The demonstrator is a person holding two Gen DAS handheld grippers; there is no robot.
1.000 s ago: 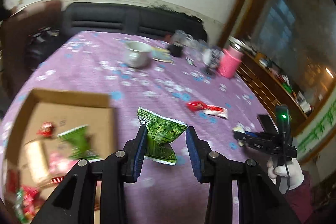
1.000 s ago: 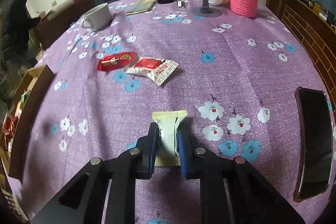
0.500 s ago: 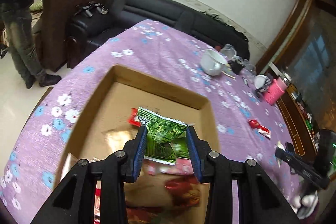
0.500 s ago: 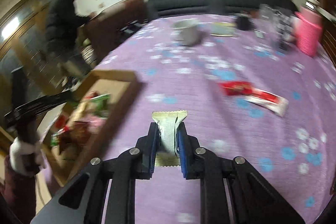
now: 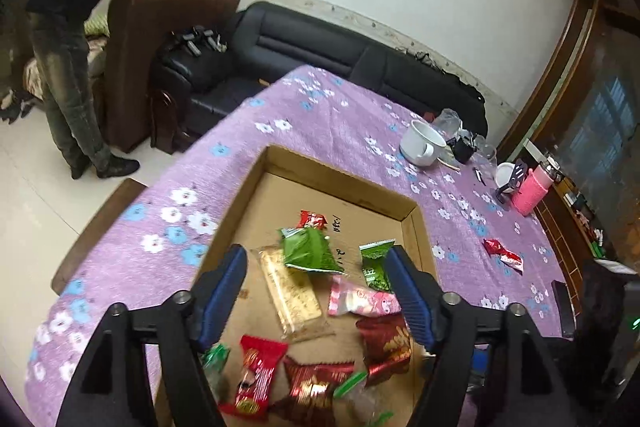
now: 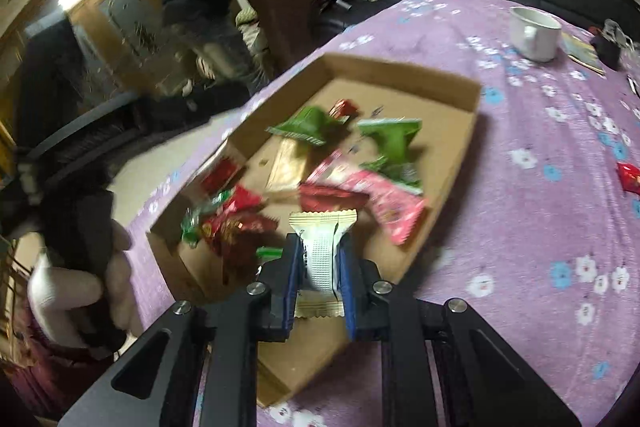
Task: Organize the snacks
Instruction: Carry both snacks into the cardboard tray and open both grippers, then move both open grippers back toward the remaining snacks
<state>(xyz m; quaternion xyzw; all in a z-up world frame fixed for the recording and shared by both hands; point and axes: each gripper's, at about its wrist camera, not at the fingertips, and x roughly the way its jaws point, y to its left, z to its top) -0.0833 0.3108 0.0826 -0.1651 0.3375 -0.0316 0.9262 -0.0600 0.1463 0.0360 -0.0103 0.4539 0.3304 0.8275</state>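
Observation:
A shallow cardboard box (image 5: 340, 179) (image 6: 400, 71) on the purple flowered table holds several snack packets. My left gripper (image 5: 316, 267) is open and empty above the box. A green packet (image 5: 376, 263) (image 6: 394, 141) lies in the box just inside its right finger. Another green packet (image 5: 308, 253) lies further back. My right gripper (image 6: 320, 251) is shut on a white-and-cream snack packet (image 6: 322, 247) and holds it over the box's near edge. Two red-and-white snacks (image 5: 502, 253) lie on the cloth to the right of the box.
A white mug (image 5: 422, 143) (image 6: 534, 31), a pink bottle (image 5: 530, 193) and small items stand at the table's far end. A black phone (image 5: 560, 301) lies near the right edge. A person (image 5: 80, 27) stands by the sofa beyond the table.
My left gripper has opened and dropped the green packet into the box. My right gripper has carried the white packet left, from the bare cloth to over the box.

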